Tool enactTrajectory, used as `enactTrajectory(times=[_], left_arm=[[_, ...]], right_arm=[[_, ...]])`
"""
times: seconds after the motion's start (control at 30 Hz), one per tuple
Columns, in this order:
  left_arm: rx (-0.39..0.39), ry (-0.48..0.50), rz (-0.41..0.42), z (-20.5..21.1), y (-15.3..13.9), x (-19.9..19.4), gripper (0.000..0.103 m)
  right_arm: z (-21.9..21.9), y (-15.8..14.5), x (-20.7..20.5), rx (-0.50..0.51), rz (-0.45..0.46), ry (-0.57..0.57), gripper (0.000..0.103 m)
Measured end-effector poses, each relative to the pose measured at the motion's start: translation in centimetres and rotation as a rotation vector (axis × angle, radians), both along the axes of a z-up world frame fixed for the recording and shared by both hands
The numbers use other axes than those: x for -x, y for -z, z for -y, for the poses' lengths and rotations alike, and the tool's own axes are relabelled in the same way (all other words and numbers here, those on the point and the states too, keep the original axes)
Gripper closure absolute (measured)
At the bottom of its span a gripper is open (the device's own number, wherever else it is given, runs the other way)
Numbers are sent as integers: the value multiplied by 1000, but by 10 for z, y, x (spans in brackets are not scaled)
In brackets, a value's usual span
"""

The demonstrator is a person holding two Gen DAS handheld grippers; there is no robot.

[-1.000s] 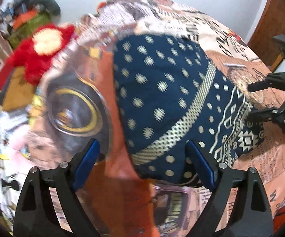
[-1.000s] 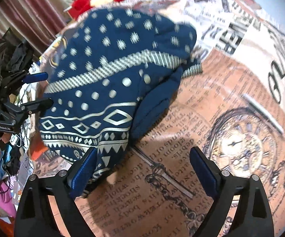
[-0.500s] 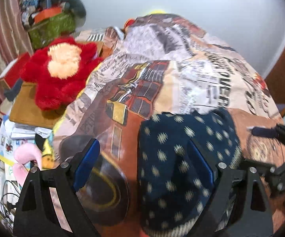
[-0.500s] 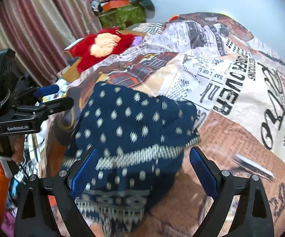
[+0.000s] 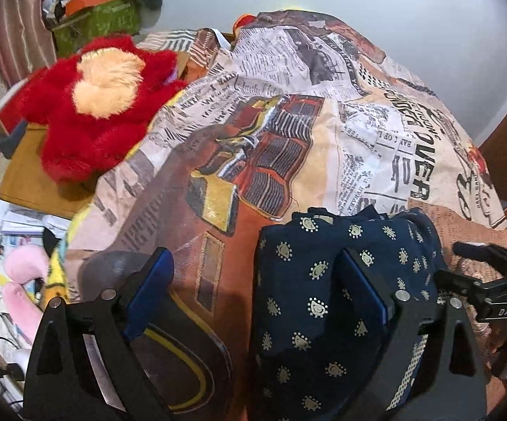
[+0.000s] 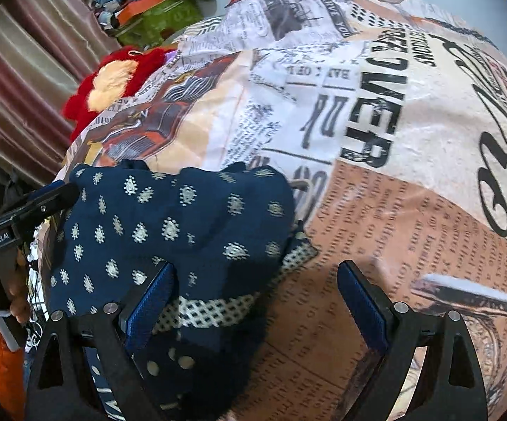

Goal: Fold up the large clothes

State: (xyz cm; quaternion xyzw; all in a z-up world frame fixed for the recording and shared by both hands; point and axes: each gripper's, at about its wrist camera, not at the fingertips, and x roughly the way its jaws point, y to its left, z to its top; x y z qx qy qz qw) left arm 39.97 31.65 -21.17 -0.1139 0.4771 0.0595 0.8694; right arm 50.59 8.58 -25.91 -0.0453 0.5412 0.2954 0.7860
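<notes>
The navy patterned garment (image 5: pixel 327 291) is shown lying bunched on the near part of the bed, over the newspaper-print bedspread (image 5: pixel 323 133), with no layer yet laid flat. In the left wrist view the left gripper (image 5: pixel 264 294) is seen with its fingers spread and nothing held; the cloth lies under and around the right-hand finger (image 5: pixel 362 286), while the other finger stands over bare bedspread, so the garment is placed to the right of that gripper's midline. In the right wrist view the relation is mirrored: the right gripper (image 6: pixel 257 301) is also held with fingers spread and empty, and the garment (image 6: pixel 169 231) is found at and beyond its left-hand finger (image 6: pixel 151 301). The heap is thus framed between the two grippers, about equally near to each. Its long axis appears to run from the near edge away across the bed, marked by the pale checked band (image 6: pixel 218 308). A red plush toy (image 5: pixel 95 105) is seen well apart, beside the bed.
</notes>
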Motion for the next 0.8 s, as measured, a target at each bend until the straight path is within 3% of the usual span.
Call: enactTrajectory(times=[0.2,0.4,0.6,0.8], left_arm=[[-134,-11,-10,12,-19,13,14],[-118,-19,55,17,-58,46,14],[-105,-12,213,35,-125,95,14],[-112,34,405,70,-193,158,14]], right_arm=[[17,-20,13,-14,19,16,10],[31,-61,37,-94,63,13,10],[48,-123,70,-224,146,18,10],[71,-195,121,-338,321,13,10]])
